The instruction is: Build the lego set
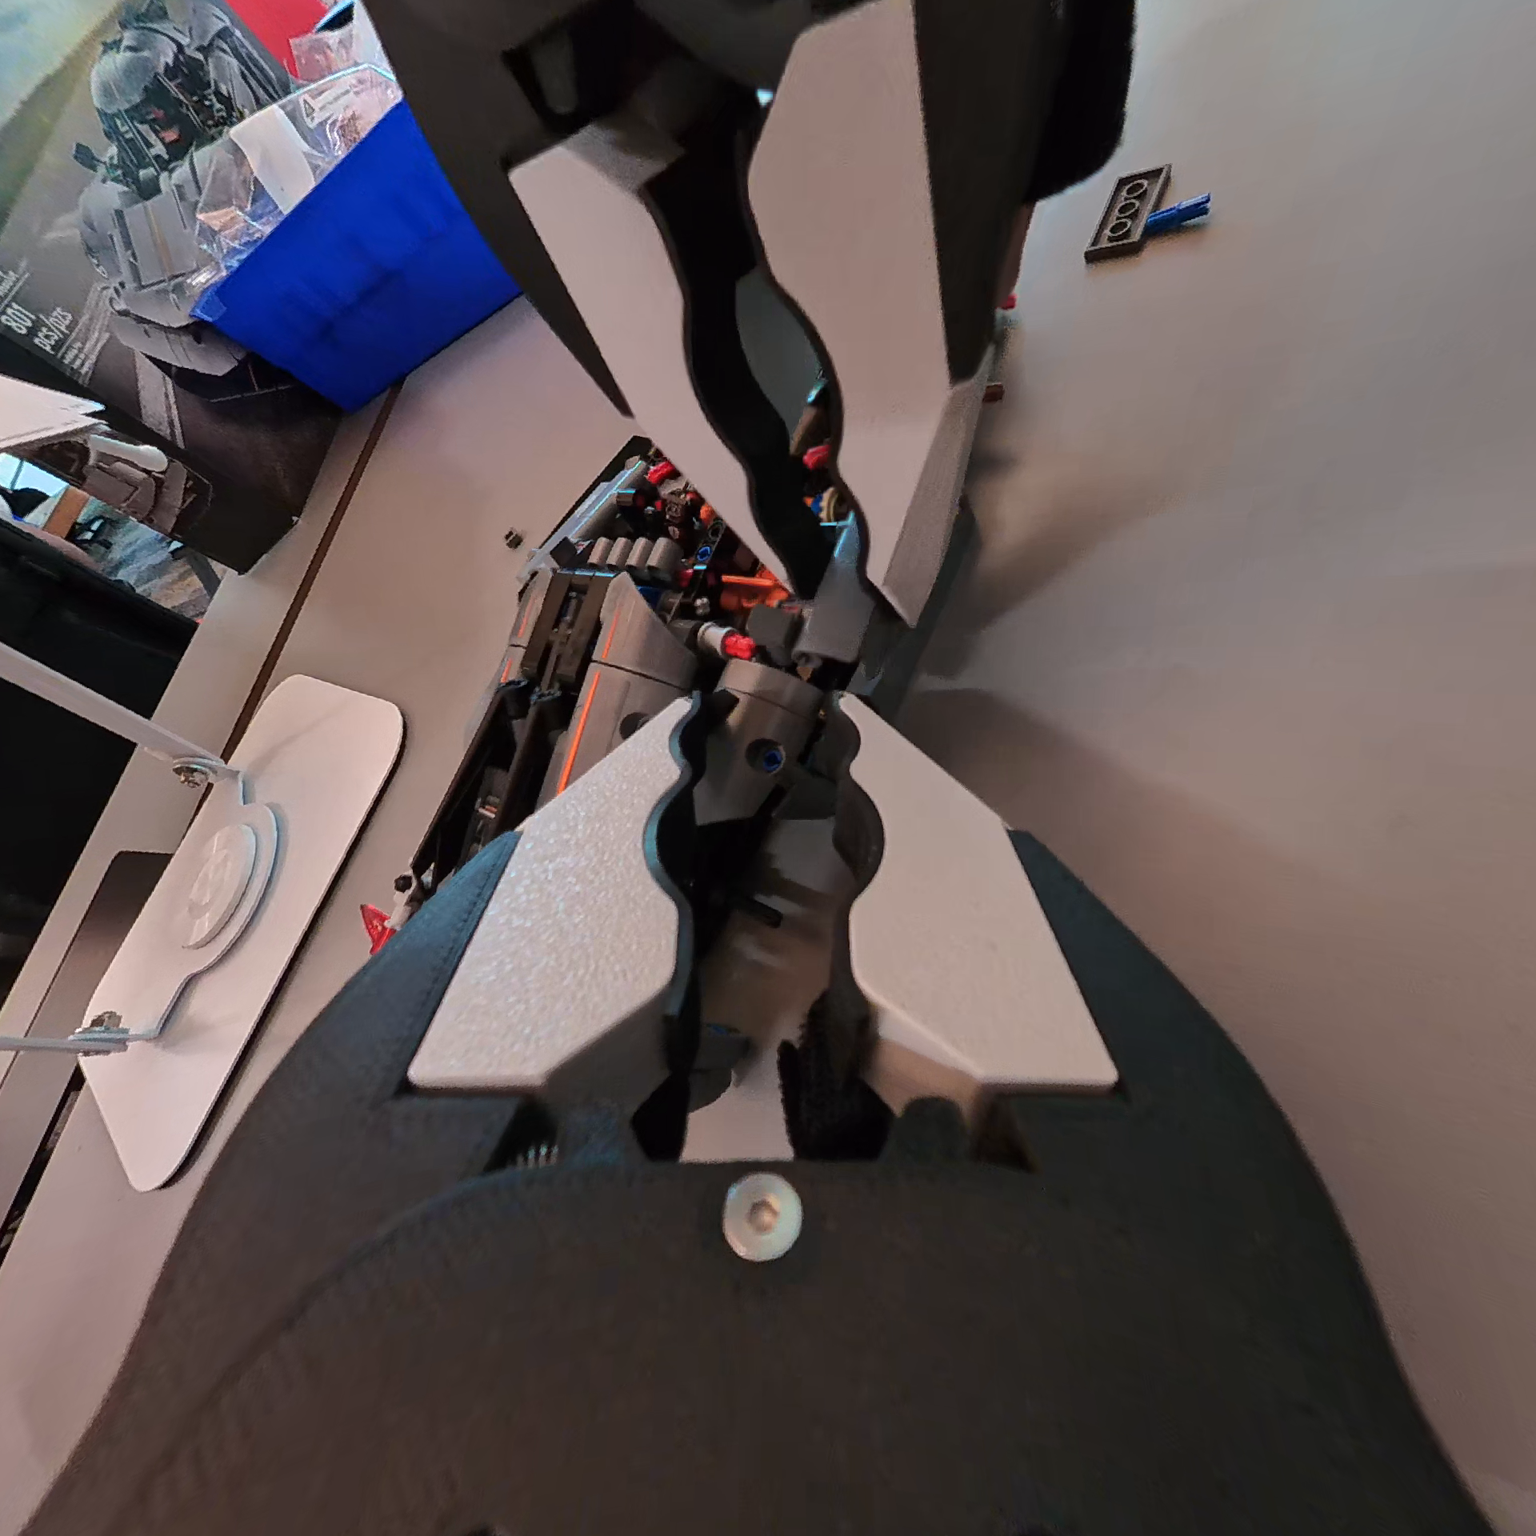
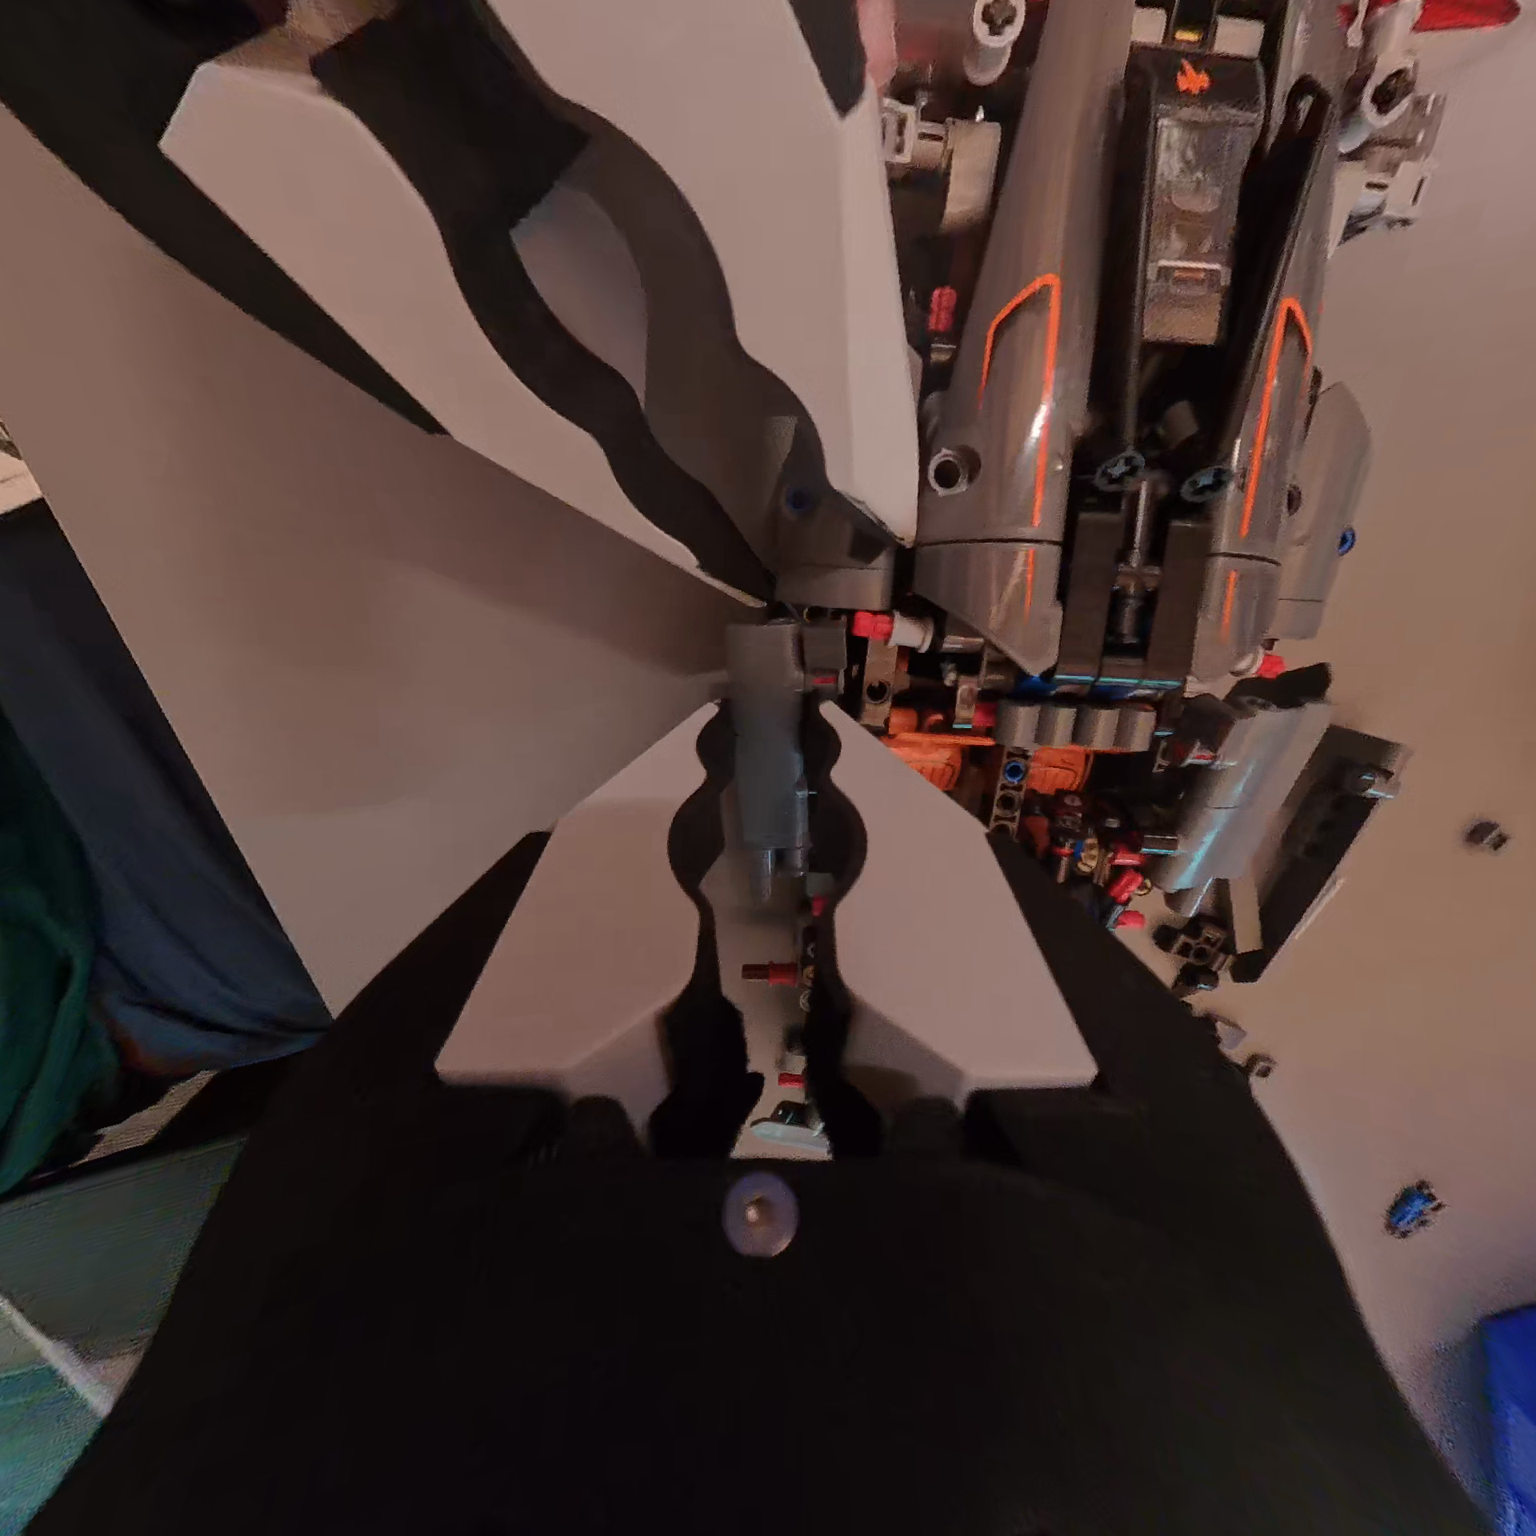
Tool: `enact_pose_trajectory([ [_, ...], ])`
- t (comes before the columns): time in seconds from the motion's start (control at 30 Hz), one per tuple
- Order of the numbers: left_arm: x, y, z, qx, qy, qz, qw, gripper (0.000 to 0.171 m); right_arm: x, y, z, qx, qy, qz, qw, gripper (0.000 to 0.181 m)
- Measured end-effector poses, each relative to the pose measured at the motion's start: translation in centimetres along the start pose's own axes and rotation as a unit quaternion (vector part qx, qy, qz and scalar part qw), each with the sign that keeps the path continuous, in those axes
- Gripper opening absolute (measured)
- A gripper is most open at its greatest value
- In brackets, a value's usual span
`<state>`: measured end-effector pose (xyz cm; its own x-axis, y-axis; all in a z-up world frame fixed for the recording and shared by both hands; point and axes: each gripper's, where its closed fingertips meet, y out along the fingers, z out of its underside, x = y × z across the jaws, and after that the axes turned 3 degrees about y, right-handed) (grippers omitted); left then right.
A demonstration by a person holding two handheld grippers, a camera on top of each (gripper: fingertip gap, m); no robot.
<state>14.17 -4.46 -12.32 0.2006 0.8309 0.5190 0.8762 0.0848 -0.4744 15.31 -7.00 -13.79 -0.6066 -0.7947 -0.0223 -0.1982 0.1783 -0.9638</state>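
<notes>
Grey plastic fills the space between both sets of jaws. The left gripper (image 1: pixel 769 706) is closed on a curved grey panel (image 1: pixel 760 731) at the near corner of the model (image 1: pixel 582 657), its fingertips pinching the panel's edge beside a blue pin. The right gripper (image 2: pixel 769 715) is closed on a narrow grey beam (image 2: pixel 769 773) that runs back between its fingers, with small red pins strung along the same line deeper in the jaws. The beam's far end meets the model (image 2: pixel 1105 465) just ahead of the right fingertips, right where the left gripper's tips come in from the other side. The four tips almost touch.

The model lies on the table (image 1: pixel 1288 582), directly ahead of both jaws, with its dark body and orange stripes beyond the tips.

I judge the step to be seating the beam into the model's corner while the left gripper braces it. Several things could go wrong:
- Crowded tips may collide, so a push from one gripper could knock the other off its hold.
- The left grip is only on the panel's edge; a hard push could slip it, or pop the panel off.
- If the beam goes in tilted, its pins may jam rather than click home.
- The red pins look loosely seated and could drop out.
- Whether the pin holes line up is hidden behind the fingers, so the press goes by feel.

Off to the right jaw's far side lie a dark plate (image 1: pixel 1129 214) and a blue pin (image 1: pixel 1179 214), clear of the work.
</notes>
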Motion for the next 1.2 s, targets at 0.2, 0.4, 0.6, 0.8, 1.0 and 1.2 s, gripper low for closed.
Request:
enact_pose_trajectory([
  [0.2,-0.1,0.1,-0.1,-0.001,0.000,0.001,1.000,0.026,0.0,0.2,0.1,0.012,0.041,-0.031,0.999,0.014],
  [0.4,-0.1,-0.1,0.0,0.004,0.004,-0.003,1.000,0.028,0.3,-0.3,0.1,-0.002,0.047,-0.037,0.998,0.026],
  [0.6,0.4,-0.8,0.2,0.007,-0.004,-0.018,1.000,0.028,-0.8,-3.6,0.2,-0.100,0.062,-0.036,0.992,0.030],
  [0.8,1.5,-1.4,-0.6,0.005,-0.007,-0.041,0.999,0.028,-1.5,-3.8,0.8,-0.142,0.057,-0.044,0.987,0.034],
  [1.0,2.0,-1.4,-1.4,0.022,0.000,-0.023,0.999,0.034,-0.4,-1.6,-0.7,-0.164,0.020,-0.052,0.985,0.039],
  [1.2,4.9,-1.4,-2.1,0.027,0.008,0.008,1.000,0.038,-0.2,0.2,-0.6,-0.147,-0.001,-0.055,0.988,0.023],
])
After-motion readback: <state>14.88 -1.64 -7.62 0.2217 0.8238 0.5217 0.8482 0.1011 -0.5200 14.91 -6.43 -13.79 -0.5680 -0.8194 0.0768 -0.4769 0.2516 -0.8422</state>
